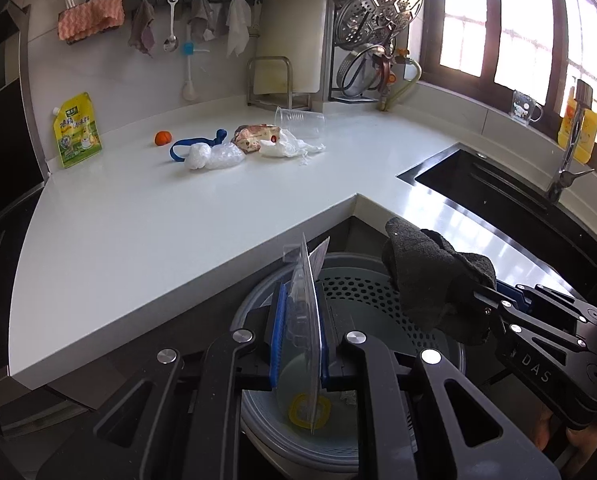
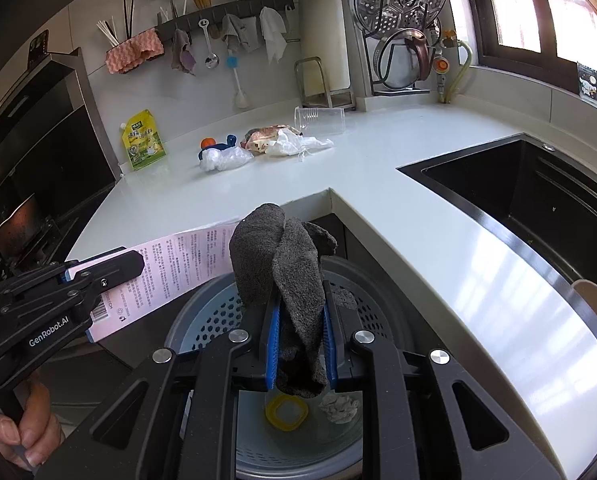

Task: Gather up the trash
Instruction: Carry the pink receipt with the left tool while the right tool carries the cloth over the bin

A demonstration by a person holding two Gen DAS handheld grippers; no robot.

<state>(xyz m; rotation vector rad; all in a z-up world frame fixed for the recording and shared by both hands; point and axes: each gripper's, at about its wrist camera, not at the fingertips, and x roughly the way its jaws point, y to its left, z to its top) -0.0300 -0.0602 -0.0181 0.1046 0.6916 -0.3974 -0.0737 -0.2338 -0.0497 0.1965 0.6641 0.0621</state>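
Trash is split between our grippers and the bench [image 1: 138, 216]. Our left gripper [image 1: 300, 320] has its fingers closed flat on one blister pack [image 1: 304, 292], pink card backing [image 2: 178, 264] outward, held over the perforated bin [image 2: 202, 320] so it can drop straight in. Our right gripper [image 2: 300, 344] has its fingers pinched on one dark grey rag [image 2: 286, 276], also above the bin. Inside the bin lie one yellow ring [image 2: 286, 412] and one crumpled wad [image 2: 338, 408]. Beyond the bin, on the bench, we count one clear cup [image 1: 300, 122], one snack wrapper [image 1: 254, 138], two crumpled plastic pieces, one blue strap [image 1: 190, 146], one orange item [image 1: 163, 138].
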